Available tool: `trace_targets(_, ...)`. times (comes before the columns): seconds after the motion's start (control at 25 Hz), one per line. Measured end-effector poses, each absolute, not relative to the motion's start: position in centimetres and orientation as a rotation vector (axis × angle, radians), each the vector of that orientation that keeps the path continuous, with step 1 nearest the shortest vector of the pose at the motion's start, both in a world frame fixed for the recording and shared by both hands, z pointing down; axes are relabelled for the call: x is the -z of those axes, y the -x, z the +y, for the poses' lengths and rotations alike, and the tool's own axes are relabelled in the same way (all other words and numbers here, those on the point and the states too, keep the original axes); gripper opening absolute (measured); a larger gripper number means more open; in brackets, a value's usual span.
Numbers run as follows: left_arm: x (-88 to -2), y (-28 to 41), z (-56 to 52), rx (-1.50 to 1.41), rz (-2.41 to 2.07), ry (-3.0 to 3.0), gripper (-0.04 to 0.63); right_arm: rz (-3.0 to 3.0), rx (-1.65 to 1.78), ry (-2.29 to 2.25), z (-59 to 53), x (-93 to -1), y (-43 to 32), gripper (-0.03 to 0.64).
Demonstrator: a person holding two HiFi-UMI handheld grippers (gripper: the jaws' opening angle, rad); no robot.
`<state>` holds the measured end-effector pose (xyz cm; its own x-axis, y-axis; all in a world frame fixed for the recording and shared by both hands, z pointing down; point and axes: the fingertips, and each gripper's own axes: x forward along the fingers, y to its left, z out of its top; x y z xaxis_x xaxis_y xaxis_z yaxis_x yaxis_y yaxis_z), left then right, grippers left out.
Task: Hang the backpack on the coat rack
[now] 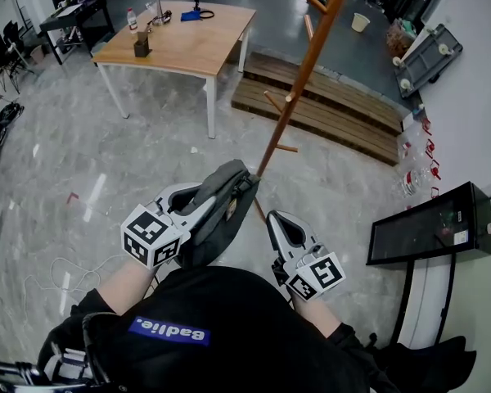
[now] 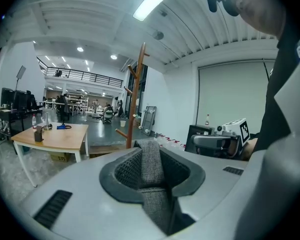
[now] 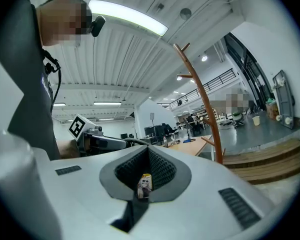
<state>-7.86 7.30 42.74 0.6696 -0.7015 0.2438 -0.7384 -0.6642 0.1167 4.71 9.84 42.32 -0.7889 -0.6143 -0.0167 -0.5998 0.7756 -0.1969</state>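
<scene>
The backpack [image 1: 222, 207] is dark grey and hangs bunched in front of me, low beside the foot of the wooden coat rack [image 1: 303, 72]. My left gripper [image 1: 198, 201] is shut on its grey woven strap [image 2: 152, 166], which runs up between the jaws in the left gripper view. The rack's pole and pegs [image 2: 135, 99] stand just beyond, also seen as the rack [image 3: 207, 109] to the right in the right gripper view. My right gripper [image 1: 280, 223] is shut, to the right of the bag and apart from it. A small yellowish sticker [image 3: 144, 183] shows where its jaws meet.
A wooden table [image 1: 180, 43] with bottles stands at the back left. Low wooden pallets [image 1: 327, 105] lie behind the rack. A black cabinet [image 1: 430, 228] stands against the right wall, a cart [image 1: 425, 56] leans further back, and white cables [image 1: 57, 277] trail on the floor at left.
</scene>
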Motion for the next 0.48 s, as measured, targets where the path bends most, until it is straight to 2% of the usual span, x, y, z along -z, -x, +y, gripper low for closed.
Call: trace_targets(0.48,-41.1,8.4,4.1,-0.201,-1.365,-2.645,0.109,2.894,0.324,0.972,8.2,-44.3,-8.4,-0.003)
